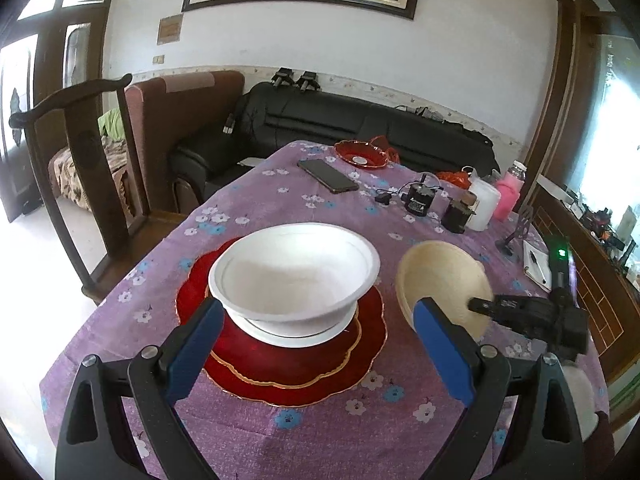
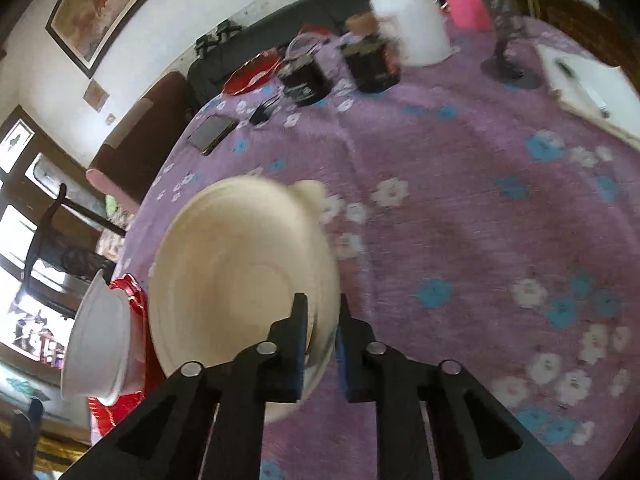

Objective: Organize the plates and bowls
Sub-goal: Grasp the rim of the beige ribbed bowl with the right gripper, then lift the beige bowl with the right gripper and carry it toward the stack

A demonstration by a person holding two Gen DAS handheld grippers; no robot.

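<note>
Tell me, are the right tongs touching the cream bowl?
Touching. The right wrist view shows the right tongs pinched shut on the cream bowl's rim, one finger inside and one outside.

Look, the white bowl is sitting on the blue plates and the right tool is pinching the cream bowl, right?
Not quite. The white bowl sits on red plates, not blue ones; the left wrist view shows it. The rest holds: the right tool is pinching the rim of the cream bowl.

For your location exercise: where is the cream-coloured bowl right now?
The cream-coloured bowl is tilted above the purple flowered tablecloth, right of the white bowl, its rim pinched in the right gripper.
</note>
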